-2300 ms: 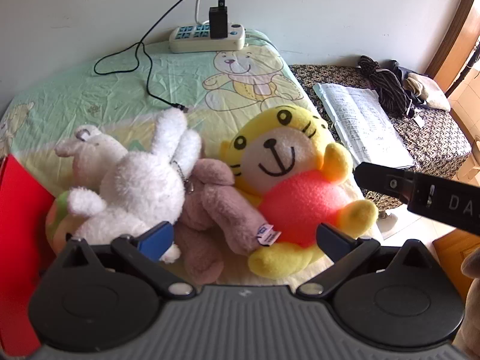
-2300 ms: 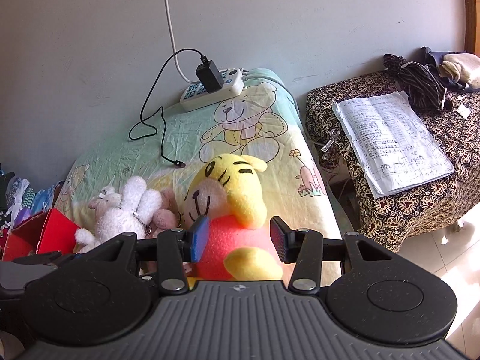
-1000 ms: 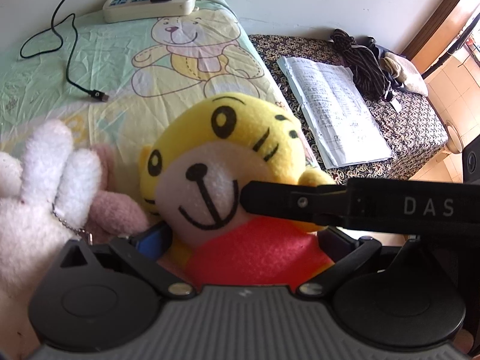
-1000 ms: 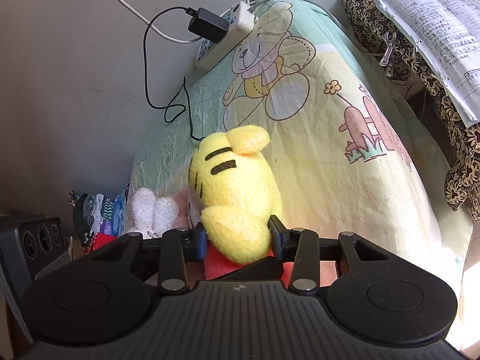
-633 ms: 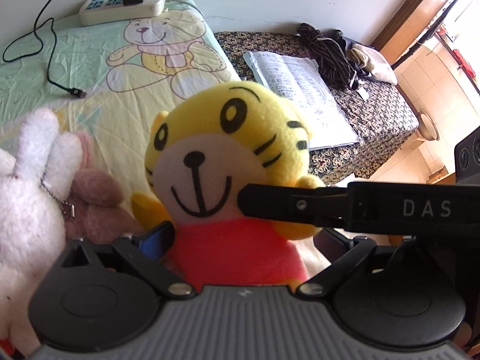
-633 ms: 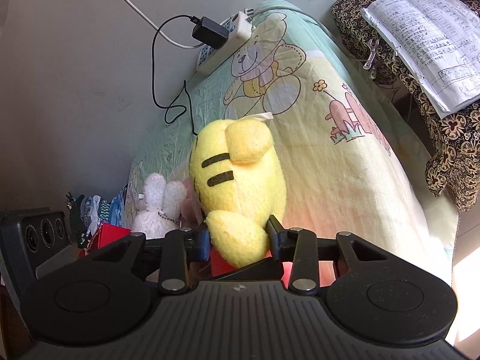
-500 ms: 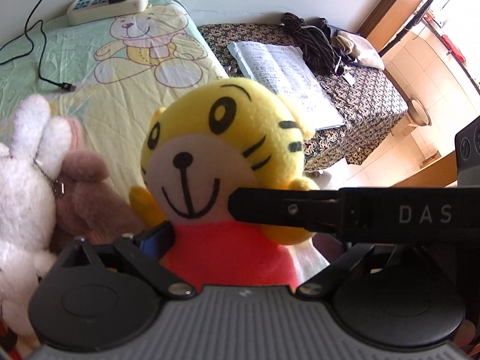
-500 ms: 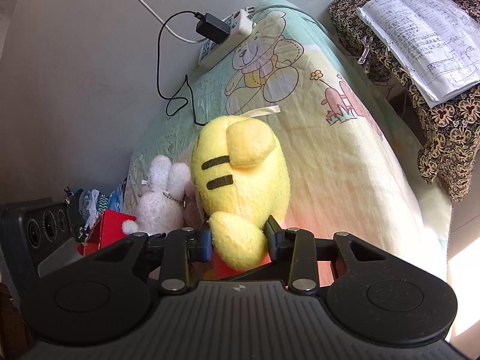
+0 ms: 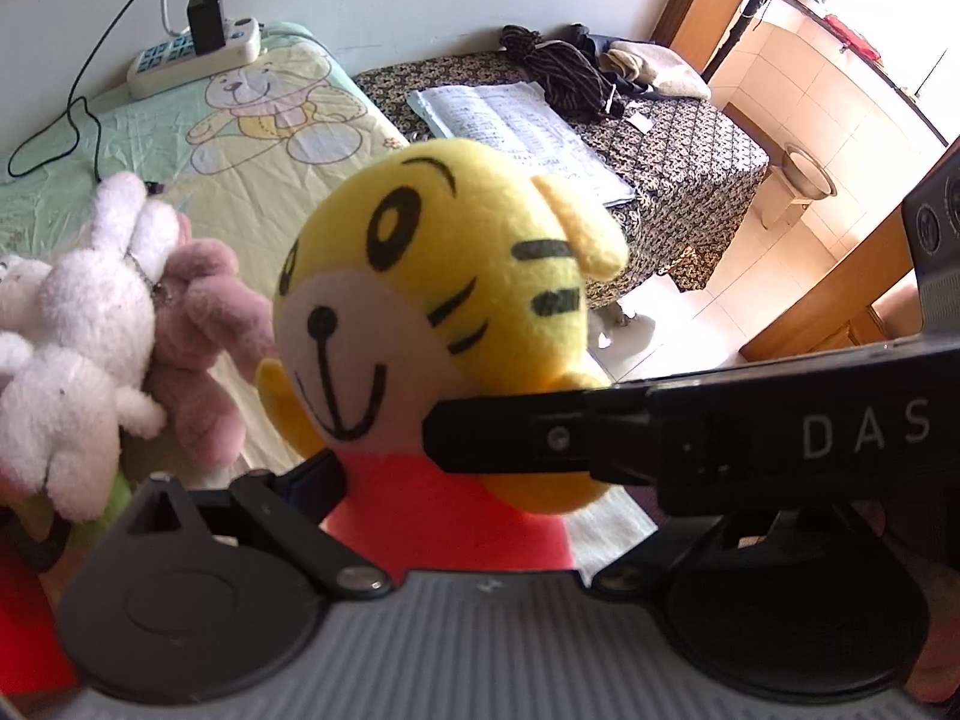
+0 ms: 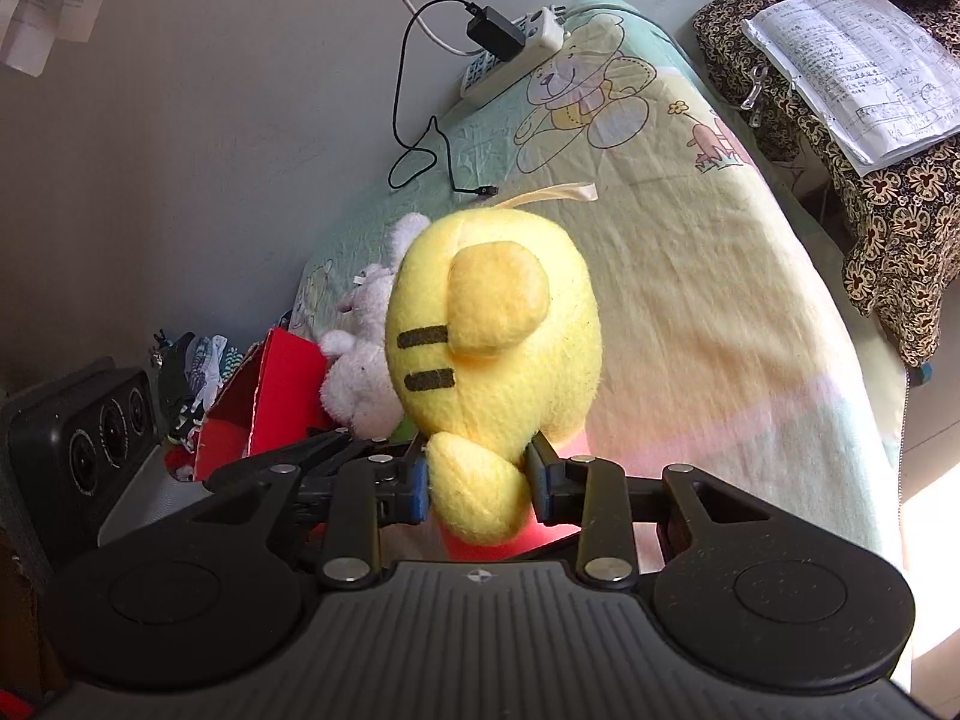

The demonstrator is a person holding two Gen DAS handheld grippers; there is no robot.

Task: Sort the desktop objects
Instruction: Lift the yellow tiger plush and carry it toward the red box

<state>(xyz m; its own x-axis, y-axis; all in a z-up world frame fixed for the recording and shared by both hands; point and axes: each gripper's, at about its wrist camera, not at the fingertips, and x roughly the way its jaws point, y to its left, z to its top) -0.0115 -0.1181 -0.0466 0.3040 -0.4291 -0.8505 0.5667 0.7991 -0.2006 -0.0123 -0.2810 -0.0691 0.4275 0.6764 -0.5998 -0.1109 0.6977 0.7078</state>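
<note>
**Yellow tiger toy is up in your two grippers**

Yellow and soft, the plush tiger with the red shirt (image 9: 444, 324) sits up off the bed, right in front of you. Your right gripper (image 10: 480, 489) is squeezed shut on one of the tiger's yellow arms; both black fingers press into the fluff. From the left wrist view you see that same gripper as a long black bar across the tiger's side.

Your left gripper (image 9: 474, 504) has its fingers on either side of the red shirt. One blue-tipped finger (image 9: 312, 480) touches the shirt. The other finger is hidden behind the black bar, so you cannot tell if this gripper is really squeezing.

Beside the tiger, the fluffy white bunny (image 9: 78, 324) and the dusty pink plush toy (image 9: 198, 330) lie together on the pale green and yellow bed sheet with the bear picture (image 9: 282, 138). A red cardboard box (image 10: 264, 396) stands just past the bunny. Far back by the wall sits a white power strip with a black plug (image 9: 198, 54). An open paper book (image 9: 516, 132) lies on the dark flowery cloth next to the bed.
</note>
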